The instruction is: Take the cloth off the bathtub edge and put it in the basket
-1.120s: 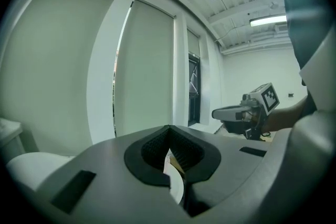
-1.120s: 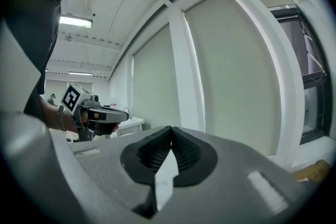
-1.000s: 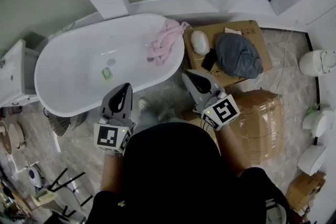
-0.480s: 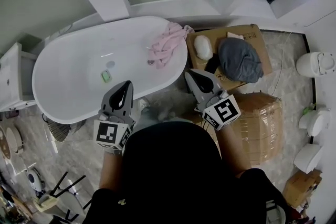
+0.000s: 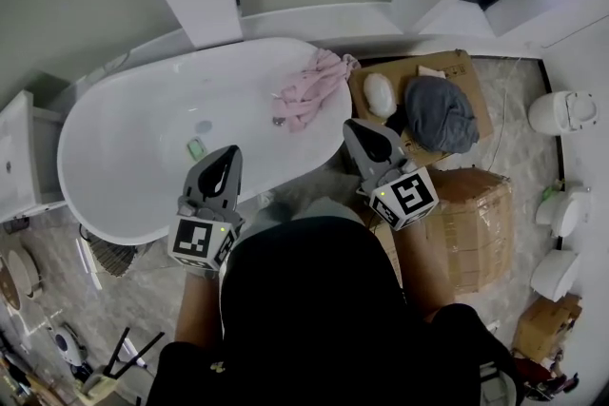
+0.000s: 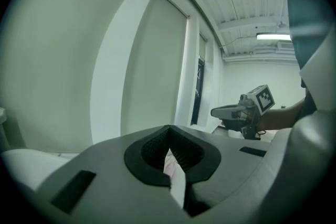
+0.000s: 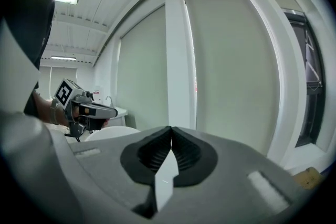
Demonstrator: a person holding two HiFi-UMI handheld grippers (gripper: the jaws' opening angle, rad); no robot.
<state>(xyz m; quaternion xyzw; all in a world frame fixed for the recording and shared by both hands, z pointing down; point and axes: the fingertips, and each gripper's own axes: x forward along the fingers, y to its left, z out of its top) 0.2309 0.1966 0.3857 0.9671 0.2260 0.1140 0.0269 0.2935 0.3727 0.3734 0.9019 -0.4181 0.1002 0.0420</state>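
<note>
1. Grey jaws of the left gripper (image 5: pixel 225 168) are closed tip to tip and grip nothing. Through the slot below the tips, its own view shows only a far-off sliver of pink.
2. On the right gripper (image 5: pixel 364 138) the jaws are likewise fully closed and empty, the ribbed pads meeting along their length.
3. Both tools are held out in front of the person, aimed toward the tub (image 5: pixel 114 214). The left one sits over the near rim. The right one is just off the tub's right end, above the floor.
4. The pink cloth (image 5: pixel 314 88) lies bunched over the rim at the tub's far right end, with part of it trailing inside. It is ahead of the right gripper and clearly apart from it; the left gripper is farther away.
5. Just right of the cloth, a cardboard box (image 5: pixel 463 71) carries a white lump (image 5: pixel 380 94) and a grey bundle (image 5: pixel 440 114).
6. I cannot pick out a basket with any certainty in these views.
7. By my reading, nothing of the task is done yet: the cloth is untouched on the rim. Everything remains, namely opening a gripper, reaching the cloth, closing on it, lifting it clear, finding the basket and dropping it in.
</note>
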